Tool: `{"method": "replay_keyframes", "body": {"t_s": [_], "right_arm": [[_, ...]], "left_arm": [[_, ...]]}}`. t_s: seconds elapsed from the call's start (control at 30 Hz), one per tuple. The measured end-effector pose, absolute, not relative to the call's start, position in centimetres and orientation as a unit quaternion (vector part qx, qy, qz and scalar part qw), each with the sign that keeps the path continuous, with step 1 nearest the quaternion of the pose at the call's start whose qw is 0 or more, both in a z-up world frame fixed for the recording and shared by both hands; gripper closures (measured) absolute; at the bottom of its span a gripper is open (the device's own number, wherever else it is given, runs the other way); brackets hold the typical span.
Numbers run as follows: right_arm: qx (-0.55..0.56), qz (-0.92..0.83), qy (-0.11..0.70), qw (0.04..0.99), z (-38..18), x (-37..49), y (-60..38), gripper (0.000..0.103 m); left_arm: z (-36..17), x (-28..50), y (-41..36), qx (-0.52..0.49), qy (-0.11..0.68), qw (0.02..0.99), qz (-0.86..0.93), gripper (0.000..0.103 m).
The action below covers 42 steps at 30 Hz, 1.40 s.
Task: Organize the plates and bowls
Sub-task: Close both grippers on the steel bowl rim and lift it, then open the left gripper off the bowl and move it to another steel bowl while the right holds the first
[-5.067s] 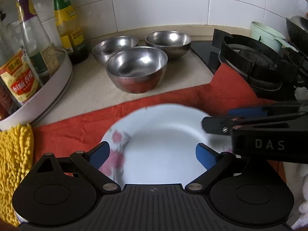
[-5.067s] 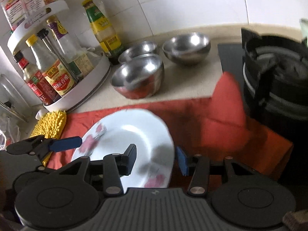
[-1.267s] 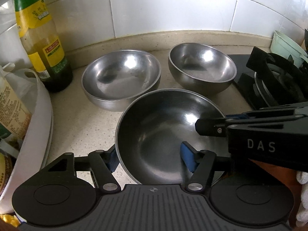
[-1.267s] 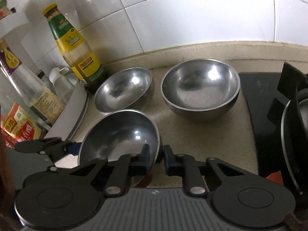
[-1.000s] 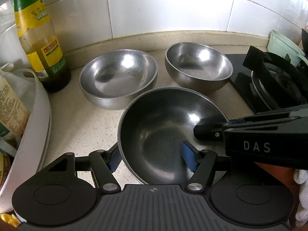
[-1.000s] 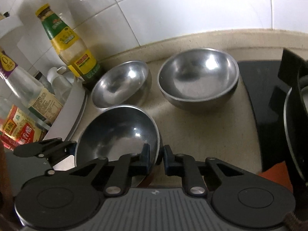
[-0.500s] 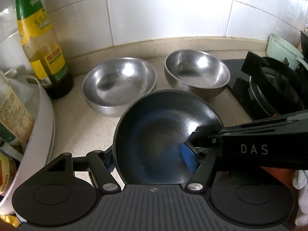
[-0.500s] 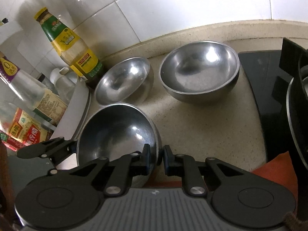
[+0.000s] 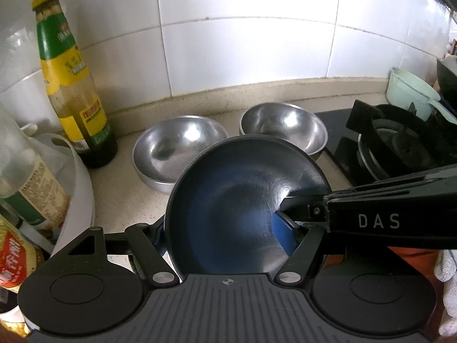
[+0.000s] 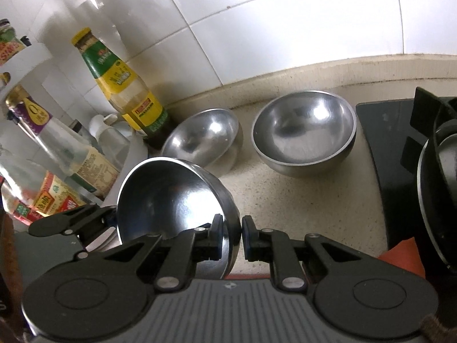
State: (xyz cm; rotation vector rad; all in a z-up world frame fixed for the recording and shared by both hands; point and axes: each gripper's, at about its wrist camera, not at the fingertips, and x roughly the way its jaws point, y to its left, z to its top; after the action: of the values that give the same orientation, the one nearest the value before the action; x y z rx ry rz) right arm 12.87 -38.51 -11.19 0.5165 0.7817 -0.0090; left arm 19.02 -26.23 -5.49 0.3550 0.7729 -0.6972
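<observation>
A steel bowl [image 9: 242, 200] is lifted off the counter and tilted toward me. My left gripper [image 9: 220, 237] grips its left wall, one finger outside, one inside. My right gripper [image 10: 230, 237] is shut on the bowl's right rim [image 10: 225, 228]; its body also shows in the left wrist view [image 9: 371, 217]. The held bowl [image 10: 171, 194] hangs above the counter in front of two other steel bowls: a left one [image 9: 177, 148] [image 10: 200, 140] and a right one [image 9: 285, 128] [image 10: 305, 134], both resting on the counter.
A green-labelled sauce bottle [image 9: 74, 91] [image 10: 125, 97] stands by the tiled wall. A white rotating rack [image 9: 77, 200] holding several bottles is at the left. A black gas stove [image 9: 400, 148] [image 10: 414, 171] is at the right, with red cloth [image 10: 400, 248] beside it.
Both grippers have raised the held bowl off the counter and tilted it up toward the cameras. The two other bowls have not moved.
</observation>
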Motion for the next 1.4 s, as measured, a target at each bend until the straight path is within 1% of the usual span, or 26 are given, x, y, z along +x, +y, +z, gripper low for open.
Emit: {"method": "replay_keyframes", "body": {"t_s": [0.17, 0.3, 0.6, 0.77, 0.87, 0.9, 0.93, 1.0, 1.1, 1.2, 1.4], "right_arm": [[0.242, -0.005, 0.369, 0.897, -10.2, 11.9, -38.2, 0.089], [0.237, -0.008, 0.372, 0.898, -9.9, 11.3, -38.0, 0.089], [0.248, -0.02, 0.42, 0.873, -12.1, 12.1, -38.7, 0.089], [0.257, -0.021, 0.44, 0.86, -13.5, 13.3, -39.0, 0.089], [0.26, -0.018, 0.446, 0.856, -13.8, 13.8, -39.4, 0.089], [0.261, -0.019, 0.449, 0.854, -13.9, 14.0, -39.5, 0.088], [0.262, -0.019, 0.451, 0.853, -14.0, 14.2, -39.6, 0.084], [0.27, -0.022, 0.453, 0.849, -14.3, 14.4, -40.0, 0.083], [0.275, -0.019, 0.455, 0.847, -14.4, 14.6, -40.3, 0.083], [0.257, -0.019, 0.458, 0.85, -14.0, 14.8, -40.3, 0.083], [0.223, -0.038, 0.433, 0.872, -11.5, 14.7, -41.3, 0.083]], "left_arm": [[-4.7, 17.8, -25.9, 0.17, 0.356, 0.856, -0.334, 0.026], [-5.1, 17.4, -26.1, 0.173, 0.363, 0.85, -0.339, 0.025], [-7.9, 18.2, -27.0, 0.182, 0.4, 0.83, -0.343, 0.025], [-8.9, 19.2, -26.8, 0.178, 0.417, 0.823, -0.342, 0.03], [-9.1, 20.0, -26.5, 0.173, 0.424, 0.823, -0.337, 0.029], [-9.2, 20.3, -26.3, 0.172, 0.425, 0.823, -0.334, 0.029], [-9.2, 20.5, -26.3, 0.169, 0.427, 0.825, -0.33, 0.029], [-9.3, 21.0, -26.1, 0.165, 0.432, 0.825, -0.325, 0.029], [-9.0, 21.5, -25.6, 0.159, 0.433, 0.829, -0.318, 0.029], [-8.4, 21.8, -24.9, 0.157, 0.427, 0.834, -0.313, 0.029], [-6.4, 23.8, -23.6, 0.126, 0.407, 0.857, -0.289, 0.026]]}}
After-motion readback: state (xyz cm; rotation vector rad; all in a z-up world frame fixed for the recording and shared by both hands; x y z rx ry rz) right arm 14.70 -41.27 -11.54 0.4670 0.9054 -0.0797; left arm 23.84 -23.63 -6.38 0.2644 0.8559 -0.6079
